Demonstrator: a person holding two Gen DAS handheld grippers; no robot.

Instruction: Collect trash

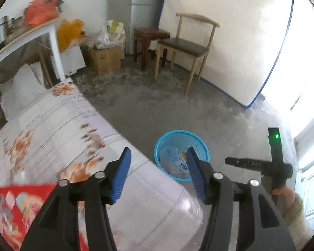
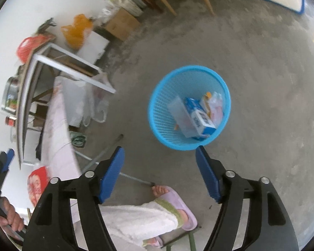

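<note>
Bare concrete floor, blue basket [image 2: 189, 107] already holding cartons; left gripper [image 1: 158, 173] and right gripper [image 2: 159, 174] both gape wide, empty-handed — next, seek more trash.

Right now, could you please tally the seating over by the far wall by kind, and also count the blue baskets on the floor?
Wooden chairs with a dark seat: 1
Dark wooden stools: 1
Blue baskets: 1
Total: 3
</note>
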